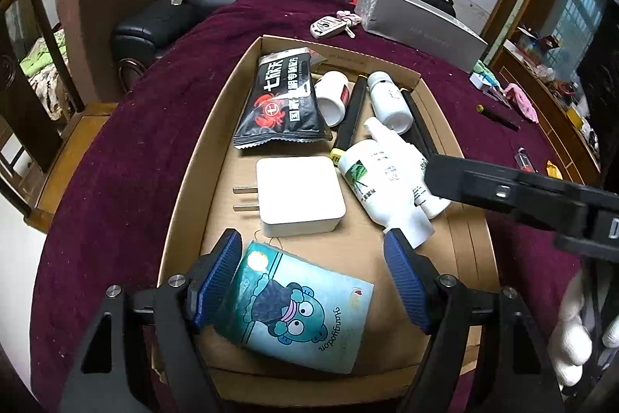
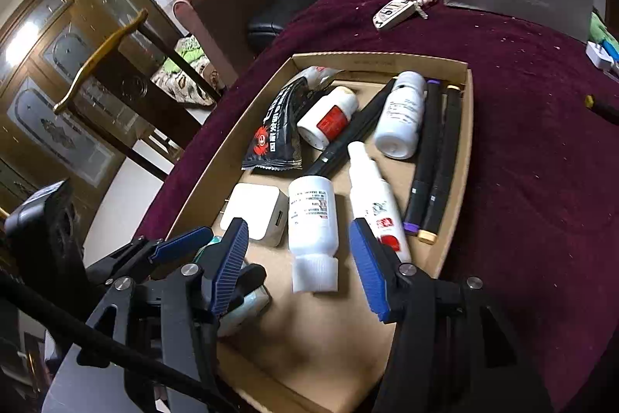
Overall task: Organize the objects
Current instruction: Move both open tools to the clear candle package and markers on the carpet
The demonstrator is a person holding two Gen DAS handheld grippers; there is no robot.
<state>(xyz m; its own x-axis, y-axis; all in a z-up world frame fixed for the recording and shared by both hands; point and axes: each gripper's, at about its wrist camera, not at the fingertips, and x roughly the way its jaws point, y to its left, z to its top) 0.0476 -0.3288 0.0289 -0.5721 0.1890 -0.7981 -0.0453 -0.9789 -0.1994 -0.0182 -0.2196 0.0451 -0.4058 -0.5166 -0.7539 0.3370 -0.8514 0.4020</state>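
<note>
1. clearly most of the sorting looks done: the shallow cardboard tray [image 1: 185,180] on the maroon tablecloth [image 1: 116,149] already holds the black snack packet [image 1: 282,99], the white charger [image 1: 298,196], several white bottles and the dark markers [image 2: 437,157].
2. the left gripper [image 1: 313,277] stands wide over the near end of the tray. the blue tissue pack [image 1: 301,312] lies on the tray floor between its fingers, up against the left pad and clear of the right one, so i judge it set down, not held.
3. the right gripper [image 2: 301,266] stands partly open above the white capped bottle [image 2: 313,223], which lies on the tray floor between its fingers; neither pad touches it.
4. still outside the tray, as far as i can see: the car key [image 1: 329,26] beside the silver box [image 1: 421,22] at the far side, a dark pen [image 1: 499,115] off to the right, and some small bits near the table's right edge. whether all of these belong in the tray i cannot tell.
5. room to move: the tray's near end has bare cardboard in front of the tissue pack, but the two grippers are close together there. the low walls are an edge to clear when lifting out. the cloth to the right of the tray is mostly open.
</note>
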